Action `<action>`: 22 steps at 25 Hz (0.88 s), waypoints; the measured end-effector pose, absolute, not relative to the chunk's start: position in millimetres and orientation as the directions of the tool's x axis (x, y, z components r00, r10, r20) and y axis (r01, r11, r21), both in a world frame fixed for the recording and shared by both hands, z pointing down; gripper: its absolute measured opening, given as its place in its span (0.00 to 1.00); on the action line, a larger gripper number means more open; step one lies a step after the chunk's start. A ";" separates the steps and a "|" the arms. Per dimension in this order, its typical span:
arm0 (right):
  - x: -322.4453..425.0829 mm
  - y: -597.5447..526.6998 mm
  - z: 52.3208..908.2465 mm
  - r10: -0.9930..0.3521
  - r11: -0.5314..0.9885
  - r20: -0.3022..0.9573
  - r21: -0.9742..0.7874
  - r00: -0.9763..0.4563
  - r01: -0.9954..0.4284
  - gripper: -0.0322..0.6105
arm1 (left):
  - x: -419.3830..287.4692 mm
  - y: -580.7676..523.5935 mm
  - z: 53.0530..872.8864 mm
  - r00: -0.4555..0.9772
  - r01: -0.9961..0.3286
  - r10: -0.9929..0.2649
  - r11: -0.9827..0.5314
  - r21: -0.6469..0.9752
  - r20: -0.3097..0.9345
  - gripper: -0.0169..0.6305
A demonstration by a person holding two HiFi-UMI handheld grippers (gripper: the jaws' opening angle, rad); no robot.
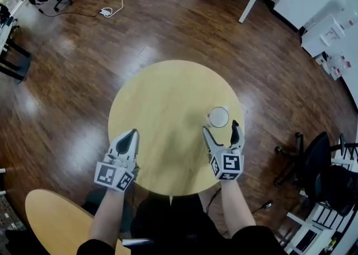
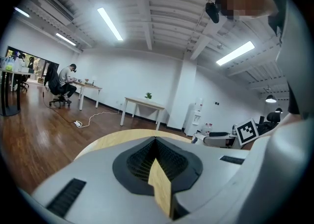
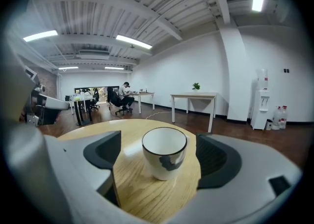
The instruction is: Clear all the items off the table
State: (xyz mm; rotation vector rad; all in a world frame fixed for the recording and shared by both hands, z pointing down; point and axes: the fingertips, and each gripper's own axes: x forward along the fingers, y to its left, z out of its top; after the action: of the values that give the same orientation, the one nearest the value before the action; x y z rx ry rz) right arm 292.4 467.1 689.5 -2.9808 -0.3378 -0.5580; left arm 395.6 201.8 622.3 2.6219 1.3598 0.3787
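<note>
Tabletop room was plentiful: the round wooden table (image 1: 168, 97) lay bare apart from one cup (image 1: 218, 117). In the head view the cup stood upright right of centre, near the table's right rim. Wood floor ringed the table, with an office chair (image 1: 319, 164) at lower right. Right gripper (image 1: 221, 127) had its jaws spread wide either side of the cup, pads clear of it. Left gripper (image 1: 132, 132) sat pinched together on nothing over the lower left edge. Only the right gripper view showed the cup's side: white, thin dark rim line, a dark blotch. From above it was just a pale circle.
</note>
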 end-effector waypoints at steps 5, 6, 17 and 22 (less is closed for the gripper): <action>306.7 479.6 709.4 0.232 -0.960 0.367 -0.060 0.901 0.272 0.80 | 396.6 209.1 641.0 0.546 0.771 0.818 -0.575 0.272 0.182 0.03; 309.6 479.9 712.6 0.230 -0.960 0.366 -0.065 0.902 0.271 0.80 | 397.4 209.2 643.7 0.546 0.769 0.816 -0.578 0.274 0.189 0.03; 332.4 488.4 725.9 0.257 -0.951 0.357 -0.072 0.898 0.300 0.80 | 410.7 216.0 661.6 0.536 0.753 0.809 -0.587 0.297 0.242 0.03; 339.0 488.3 726.3 0.246 -0.952 0.351 -0.087 0.903 0.294 0.80 | 412.6 226.3 664.9 0.520 0.758 0.816 -0.577 0.305 0.251 0.03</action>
State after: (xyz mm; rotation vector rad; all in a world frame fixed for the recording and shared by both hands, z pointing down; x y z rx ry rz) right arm 339.0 488.3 726.3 -2.9295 -0.4177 -0.5132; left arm 412.6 226.3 664.9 2.5991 1.3571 0.5557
